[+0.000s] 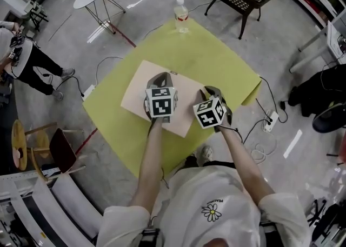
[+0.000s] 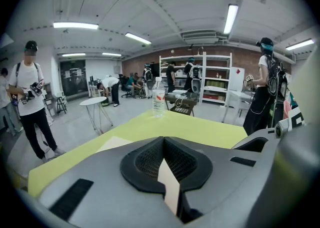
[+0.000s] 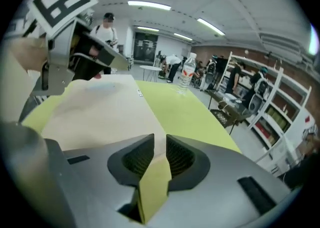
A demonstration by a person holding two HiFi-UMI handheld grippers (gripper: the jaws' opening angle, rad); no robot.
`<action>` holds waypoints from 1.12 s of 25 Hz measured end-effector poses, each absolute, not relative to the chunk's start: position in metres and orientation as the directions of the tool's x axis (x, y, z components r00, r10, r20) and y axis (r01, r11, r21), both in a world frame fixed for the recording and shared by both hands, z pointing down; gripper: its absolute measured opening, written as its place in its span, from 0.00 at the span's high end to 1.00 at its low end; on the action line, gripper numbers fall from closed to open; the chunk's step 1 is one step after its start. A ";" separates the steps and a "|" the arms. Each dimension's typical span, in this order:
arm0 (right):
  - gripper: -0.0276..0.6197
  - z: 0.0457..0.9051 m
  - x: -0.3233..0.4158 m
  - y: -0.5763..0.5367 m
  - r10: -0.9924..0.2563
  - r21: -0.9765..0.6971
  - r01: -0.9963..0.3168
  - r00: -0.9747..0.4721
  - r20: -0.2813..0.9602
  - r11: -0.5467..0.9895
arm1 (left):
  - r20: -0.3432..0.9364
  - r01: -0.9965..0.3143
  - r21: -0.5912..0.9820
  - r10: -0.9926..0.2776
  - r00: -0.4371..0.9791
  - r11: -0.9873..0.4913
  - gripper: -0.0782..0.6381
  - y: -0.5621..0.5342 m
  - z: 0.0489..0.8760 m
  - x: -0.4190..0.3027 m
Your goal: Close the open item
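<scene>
Evidently my left gripper [image 2: 164, 144], jaws pressed together and empty, is nearer, over the beige sheet [image 1: 138, 92]; my slightly spread right gripper [image 3: 159, 144] sits at its four o'clock edge.

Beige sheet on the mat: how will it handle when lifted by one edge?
Probably floppy: the beige sheet looks very thin edge-on in the left hand-held gripper, so expect sag. Likely light; lying flat on the yellow-green mat, it may slide when pushed.

Person: white short-sleeved T-shirt [image 1: 184, 208], with a small daisy print [image 1: 211, 211] and tiny lettering on the chest. Left claw [image 1: 158, 81] and right claw [image 1: 210, 92]: smooth grey shells, each with a white cube [image 1: 161, 101] bearing black square markers. Pads [image 2: 145, 161] black, finely ribbed.
</scene>
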State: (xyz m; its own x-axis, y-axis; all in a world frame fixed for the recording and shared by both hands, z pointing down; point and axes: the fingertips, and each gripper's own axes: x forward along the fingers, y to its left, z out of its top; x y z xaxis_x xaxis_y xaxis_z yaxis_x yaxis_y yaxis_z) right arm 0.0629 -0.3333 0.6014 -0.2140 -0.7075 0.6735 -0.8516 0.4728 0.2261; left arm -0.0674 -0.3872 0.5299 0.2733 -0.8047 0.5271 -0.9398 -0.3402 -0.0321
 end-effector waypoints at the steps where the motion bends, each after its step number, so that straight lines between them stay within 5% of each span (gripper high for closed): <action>1: 0.88 0.603 0.062 -0.334 -0.720 0.283 -0.831 -0.188 0.668 0.479 | 0.521 -0.941 -0.029 -0.809 0.273 -0.336 0.87 -0.385 0.529 -0.067; 5: 0.94 0.608 0.064 -0.338 -0.742 0.473 -0.714 -0.097 0.663 0.516 | 0.476 -0.949 -0.030 -0.839 0.263 -0.315 0.87 -0.373 0.517 -0.071; 10: 0.94 0.579 0.063 -0.342 -0.781 0.487 -0.720 -0.122 0.612 0.494 | 0.397 -0.962 -0.002 -0.883 0.250 -0.273 0.87 -0.360 0.496 -0.092; 14: 0.94 0.518 0.021 -0.338 -0.838 0.491 -0.707 -0.279 0.469 0.510 | 0.347 -0.974 0.004 -0.913 0.213 -0.225 0.87 -0.357 0.483 -0.113; 17: 0.94 0.486 -0.043 -0.315 -0.758 0.544 -0.532 -0.504 0.413 0.650 | 0.314 -0.985 -0.004 -0.936 0.161 -0.171 0.87 -0.355 0.477 -0.130; 21: 0.94 0.499 -0.104 -0.286 -0.592 0.574 -0.278 -0.647 0.481 0.770 | 0.276 -0.999 0.000 -0.960 0.040 -0.042 0.87 -0.347 0.470 -0.167; 28: 0.94 0.560 -0.114 -0.296 -0.499 0.563 -0.090 -0.591 0.634 0.821 | 0.297 -0.997 0.055 -0.954 -0.040 0.059 0.87 -0.324 0.480 -0.213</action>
